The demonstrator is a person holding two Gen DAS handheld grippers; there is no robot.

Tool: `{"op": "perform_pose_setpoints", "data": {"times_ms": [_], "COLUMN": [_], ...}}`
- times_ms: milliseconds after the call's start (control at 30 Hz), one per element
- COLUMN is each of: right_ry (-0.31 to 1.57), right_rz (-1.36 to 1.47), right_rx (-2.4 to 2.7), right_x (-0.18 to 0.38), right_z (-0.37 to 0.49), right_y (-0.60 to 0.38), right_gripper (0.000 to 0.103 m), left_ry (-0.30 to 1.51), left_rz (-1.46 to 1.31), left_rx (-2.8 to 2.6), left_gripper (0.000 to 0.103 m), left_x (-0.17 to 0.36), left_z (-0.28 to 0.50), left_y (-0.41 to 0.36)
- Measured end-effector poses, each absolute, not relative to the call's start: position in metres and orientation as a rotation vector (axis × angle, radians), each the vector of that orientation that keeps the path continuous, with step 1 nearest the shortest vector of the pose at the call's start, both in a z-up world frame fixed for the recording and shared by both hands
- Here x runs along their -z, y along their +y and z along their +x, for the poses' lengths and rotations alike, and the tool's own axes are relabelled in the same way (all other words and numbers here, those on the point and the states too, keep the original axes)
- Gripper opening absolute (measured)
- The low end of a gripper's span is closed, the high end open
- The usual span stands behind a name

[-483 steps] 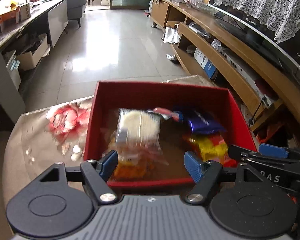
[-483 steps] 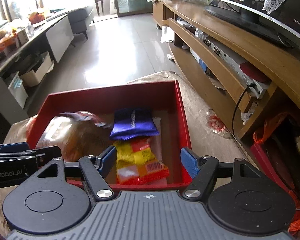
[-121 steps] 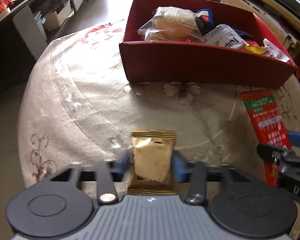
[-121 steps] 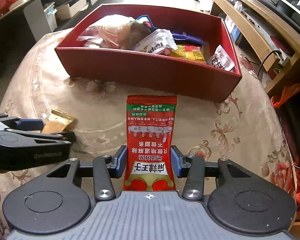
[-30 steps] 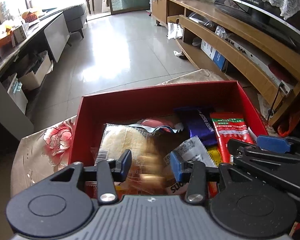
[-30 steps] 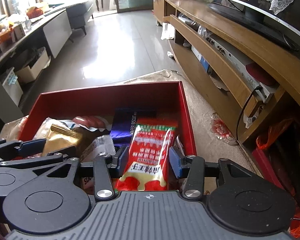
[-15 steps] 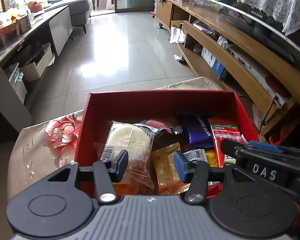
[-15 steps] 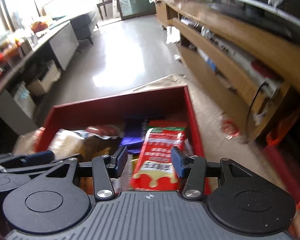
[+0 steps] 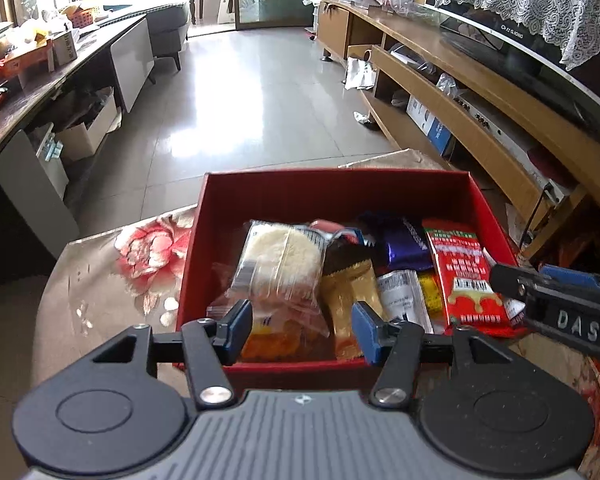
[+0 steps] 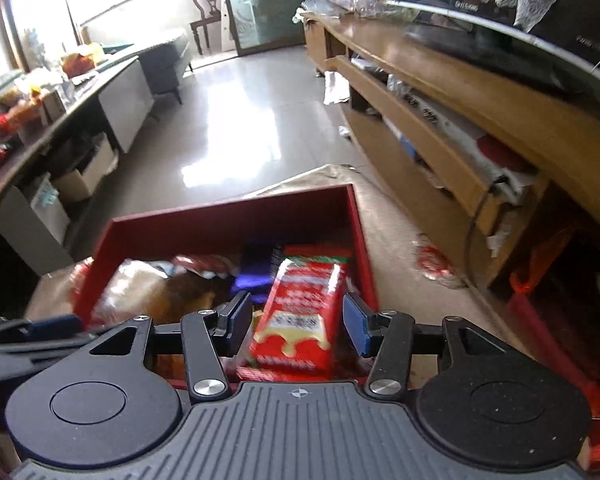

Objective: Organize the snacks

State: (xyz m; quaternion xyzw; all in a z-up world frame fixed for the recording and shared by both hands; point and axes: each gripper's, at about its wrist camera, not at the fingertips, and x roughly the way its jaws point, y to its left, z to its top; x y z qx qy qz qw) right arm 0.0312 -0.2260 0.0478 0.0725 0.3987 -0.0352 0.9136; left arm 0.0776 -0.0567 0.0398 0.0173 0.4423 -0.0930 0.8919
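Sitting packed with snacks, the red box: round cake packet at left, gold packet in the middle, red packet at right. Leaving bare floor only along the box's far wall. Crowding the box's right edge, the right gripper. Lying free beside the box's left wall, the flowered tablecloth.

A home living room; sofa, television on wooden stand, tiled floor
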Motion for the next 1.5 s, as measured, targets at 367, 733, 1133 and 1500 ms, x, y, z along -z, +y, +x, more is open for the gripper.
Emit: {"op": "perform_pose_setpoints", "data": {"times_ms": [367, 733, 1133, 1500], "right_ry": [0.813, 0.781, 0.784, 0.796], "right_rz": [0.079, 0.054, 0.065, 0.065], "right_rx": [0.09, 0.109, 0.101, 0.104], "right_x": [-0.05, -0.053, -0.049, -0.044], "right_z": [-0.006, -0.04, -0.065, -0.083], "right_y": [-0.217, -0.213, -0.209, -0.204], "right_gripper": [0.062, 0.064, 0.064, 0.065], "left_ry": [0.881, 0.848, 0.873, 0.887], "left_rz": [0.109, 0.123, 0.143, 0.13], "left_rx": [0.166, 0.153, 0.145, 0.141], "left_gripper": [0.065, 0.076, 0.079, 0.082], "left_x": [-0.038, -0.041, -0.031, -0.027], "left_z": [0.037, 0.006, -0.017, -0.034], "left_y": [-0.061, -0.056, -0.057, -0.053]}}
